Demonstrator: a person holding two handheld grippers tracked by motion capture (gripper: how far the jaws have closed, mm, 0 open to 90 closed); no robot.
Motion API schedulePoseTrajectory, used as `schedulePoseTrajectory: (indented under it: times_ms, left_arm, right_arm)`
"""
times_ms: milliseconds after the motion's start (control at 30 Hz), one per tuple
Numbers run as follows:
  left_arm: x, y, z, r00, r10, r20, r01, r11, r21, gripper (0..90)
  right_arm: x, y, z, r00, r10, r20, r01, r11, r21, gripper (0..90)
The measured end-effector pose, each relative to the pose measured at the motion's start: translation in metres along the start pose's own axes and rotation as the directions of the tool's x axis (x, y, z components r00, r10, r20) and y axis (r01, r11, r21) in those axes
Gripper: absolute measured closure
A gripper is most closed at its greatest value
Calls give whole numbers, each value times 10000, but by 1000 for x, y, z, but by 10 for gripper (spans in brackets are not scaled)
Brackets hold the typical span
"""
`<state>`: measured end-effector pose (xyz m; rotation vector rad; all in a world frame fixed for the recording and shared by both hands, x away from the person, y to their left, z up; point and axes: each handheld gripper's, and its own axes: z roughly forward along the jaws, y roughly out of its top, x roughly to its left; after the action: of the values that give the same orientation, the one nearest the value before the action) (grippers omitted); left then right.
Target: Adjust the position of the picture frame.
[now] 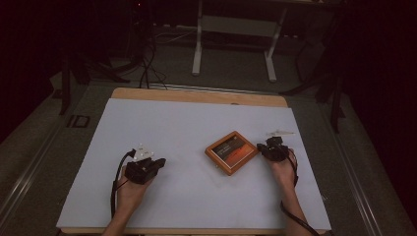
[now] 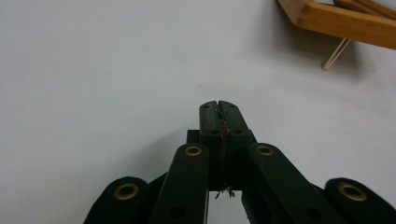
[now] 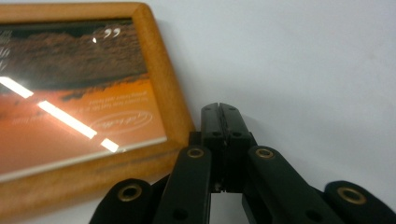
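The wide counter (image 1: 196,196) under a pale sheet carries everything here, and on it, just beside the right gripper (image 1: 268,148) and off to the left of its jaws, lies the square picture frame of orange-brown wood with a glazed dark and orange print (image 1: 232,152). It lies flat, face up, one corner close to the jaw tips; in the right gripper view its wooden rim (image 3: 163,79) runs alongside them without clearly touching. The frame looks stiff and fairly light, but the glazing is likely fragile and slick, so the wooden rim at an edge or corner seems the safer place to take hold, never the glass. The left gripper (image 1: 156,163) rests well apart from it, and ahead and to the right of its jaws a thin pale stick (image 2: 335,54) pokes out from under the frame. Both pairs of jaws are pressed together with nothing between them. No container is on the counter.
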<state>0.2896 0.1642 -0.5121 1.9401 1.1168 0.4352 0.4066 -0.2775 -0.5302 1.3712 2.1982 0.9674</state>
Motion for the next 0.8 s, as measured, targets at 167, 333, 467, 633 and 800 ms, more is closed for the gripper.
schedulePoseTrajectory:
  times_ms: [167,333,467,633,800]
  left_arm:
    - [-4,0,3,9999,60,147,-61,10000,53,897]
    - [-11,0,6,9993,197,302,-200,9997,110,896]
    - [-14,1,6,9987,201,471,-203,9998,48,896]
    - [-19,1,4,9973,189,705,-188,9998,-19,896]
    - [-20,-3,-3,9961,194,863,-196,9998,15,893]
  right_arm:
    - [10,-9,-8,9986,-489,-198,491,9987,109,900]
    - [25,-16,-15,9917,-1093,-677,1107,9937,179,900]
    - [37,-22,-19,9853,-1289,-1119,1317,9911,181,900]
    - [56,-29,-25,9738,-1675,-1535,1720,9850,160,900]
    - [88,-33,-35,9429,-2653,-2013,2717,9624,48,900]
